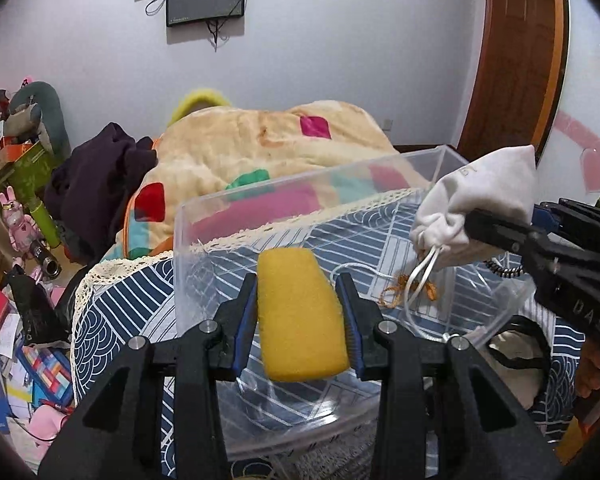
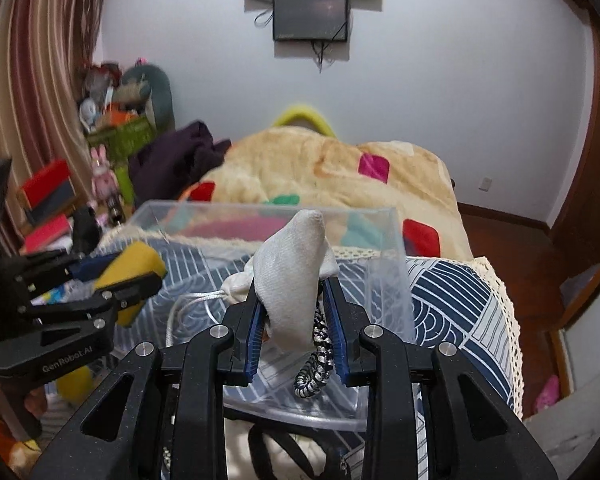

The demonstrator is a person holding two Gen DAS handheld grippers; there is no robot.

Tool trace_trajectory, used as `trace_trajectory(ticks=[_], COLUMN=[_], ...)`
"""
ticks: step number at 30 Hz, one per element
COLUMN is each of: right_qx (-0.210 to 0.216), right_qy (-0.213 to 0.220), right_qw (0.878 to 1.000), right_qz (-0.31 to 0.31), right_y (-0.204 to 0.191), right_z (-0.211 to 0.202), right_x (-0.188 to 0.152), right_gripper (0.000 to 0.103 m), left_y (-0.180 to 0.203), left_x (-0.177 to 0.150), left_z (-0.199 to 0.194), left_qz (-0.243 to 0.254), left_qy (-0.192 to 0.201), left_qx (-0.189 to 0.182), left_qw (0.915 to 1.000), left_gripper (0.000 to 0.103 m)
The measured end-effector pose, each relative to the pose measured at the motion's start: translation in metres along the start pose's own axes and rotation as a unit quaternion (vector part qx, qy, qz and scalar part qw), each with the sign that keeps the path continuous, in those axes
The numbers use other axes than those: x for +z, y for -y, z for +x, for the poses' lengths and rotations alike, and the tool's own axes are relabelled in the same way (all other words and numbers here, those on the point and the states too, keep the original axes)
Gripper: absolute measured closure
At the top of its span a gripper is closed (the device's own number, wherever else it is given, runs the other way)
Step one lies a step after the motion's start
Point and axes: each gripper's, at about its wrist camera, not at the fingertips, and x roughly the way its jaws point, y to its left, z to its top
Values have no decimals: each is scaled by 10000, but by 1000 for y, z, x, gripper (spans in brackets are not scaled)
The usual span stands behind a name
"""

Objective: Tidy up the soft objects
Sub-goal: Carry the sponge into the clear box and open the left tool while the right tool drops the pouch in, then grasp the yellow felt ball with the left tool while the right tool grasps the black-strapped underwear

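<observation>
Both hands are mid-delivery: each soft item is already picked up and is being carried over the clear plastic bin, which sits on a blue-and-white patterned cloth at the foot of the bed.

The left gripper has its fingers clamped on a yellow sponge, gripping it by its two long sides. The sponge is held above the near part of the bin, not yet inside on the bottom. The right gripper has its fingers closed on a white drawstring pouch, which bulges up out of the grip. Its cords dangle down into the bin. A black-and-white braided cord also hangs between the right fingers; whether it is pinched with the pouch or merely trailing is hard to tell from this angle.

The bin appears empty apart from the hanging cords, so the task looks to be at an early stage.

The next move calls for lowering each item below the rim and then opening the fingers. The pouch is limp and its loose cords could snag on the wall or on the fingers, so it should go well down before release. The sponge is light and springy and may bounce or tip if dropped from height.
</observation>
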Motion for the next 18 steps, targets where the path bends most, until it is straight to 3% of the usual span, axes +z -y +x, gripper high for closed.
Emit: trace_trajectory(ticks=[3,6,9,11,13,17,18], right_qx=[154,164,130,59,11,-35,-37], right_qy=[-131,-138,1,139,260,592,640], right_qw=[9997,9996,9997,9996,9993,9979,9976], right_qz=[-125,-179,-205,-241,-279,-276,-261], right_y=[-4,-5,-2,-2,-1,2,3], right_z=[1,-4,-16,-26,-38,-66,-71], right_x=[-2,-4,-5,-3,-2,-4,-5], right_gripper=[76,70,51,45,40,21,21], left_y=[-2,-1,1,2,2,-1,-2], left_x=[0,1,0,0,-1,-6,-9], left_z=[0,-8,-24,-36,-47,-73,-79], left_qz=[-63,-45,19,41,28,-15,-24], left_qy=[-42,20,208,308,402,580,605], left_qx=[-94,-125,-120,-137,-142,-164,-166], left_qw=[9999,9999,9997,9994,9991,9982,9980], left_gripper=[63,50,43,40,29,28,23])
